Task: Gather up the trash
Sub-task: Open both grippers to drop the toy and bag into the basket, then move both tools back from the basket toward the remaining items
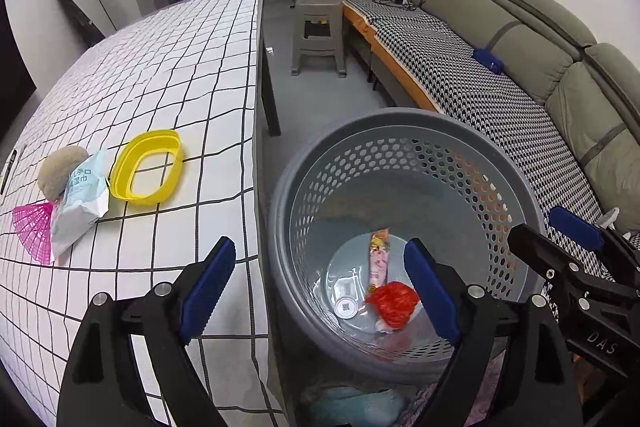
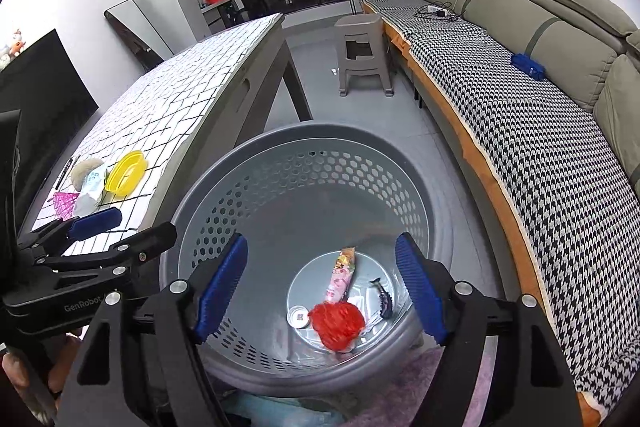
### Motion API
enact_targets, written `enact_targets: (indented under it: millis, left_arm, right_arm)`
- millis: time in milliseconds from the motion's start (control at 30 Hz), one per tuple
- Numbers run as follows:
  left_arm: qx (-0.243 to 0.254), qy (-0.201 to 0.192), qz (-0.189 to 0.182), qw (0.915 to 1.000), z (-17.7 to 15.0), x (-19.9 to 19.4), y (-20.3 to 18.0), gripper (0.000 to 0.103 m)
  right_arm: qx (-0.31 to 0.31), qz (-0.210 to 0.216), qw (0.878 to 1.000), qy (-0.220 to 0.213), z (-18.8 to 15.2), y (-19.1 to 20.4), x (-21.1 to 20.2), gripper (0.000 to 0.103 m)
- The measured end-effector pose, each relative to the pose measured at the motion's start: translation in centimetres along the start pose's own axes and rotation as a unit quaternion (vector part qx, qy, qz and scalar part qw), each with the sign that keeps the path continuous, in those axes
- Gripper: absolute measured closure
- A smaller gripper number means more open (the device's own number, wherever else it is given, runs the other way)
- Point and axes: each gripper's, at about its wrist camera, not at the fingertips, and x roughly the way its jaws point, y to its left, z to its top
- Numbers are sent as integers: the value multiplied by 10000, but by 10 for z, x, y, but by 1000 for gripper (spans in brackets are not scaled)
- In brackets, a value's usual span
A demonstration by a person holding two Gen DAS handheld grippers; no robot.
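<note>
A grey perforated basket point(image 1: 400, 115) stands on the floor beside the table. At its bottom lie a red crumpled wrapper point(image 1: 392, 305), a pink snack wrapper point(image 1: 379, 259) and a white round cap point(image 1: 346, 307). My left gripper point(image 1: 320, 287) hangs open over the basket's near rim with nothing between its pads. My right gripper point(image 2: 320, 291) is open above the basket point(image 2: 304, 131) too, over the red wrapper point(image 2: 338, 325), and holds nothing. On the table lie a wet-wipe packet point(image 1: 80, 203), a yellow ring point(image 1: 146, 167), a pink mesh piece point(image 1: 34, 231) and a beige lump point(image 1: 60, 167).
The table with a checked cloth point(image 1: 180, 67) ends just left of the basket. A grey stool point(image 1: 318, 31) stands on the floor beyond it. A long sofa with a houndstooth cover point(image 1: 480, 99) runs along the right. A pen point(image 1: 8, 167) lies at the table's left edge.
</note>
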Motion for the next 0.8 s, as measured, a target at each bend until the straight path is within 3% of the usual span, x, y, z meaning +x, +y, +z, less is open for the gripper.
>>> enact_targets:
  millis: [800]
  left_arm:
    - [-161, -335, 19, 9993, -11, -30, 12, 18]
  right_arm:
    - [-155, 20, 9997, -199, -9, 18, -26, 30]
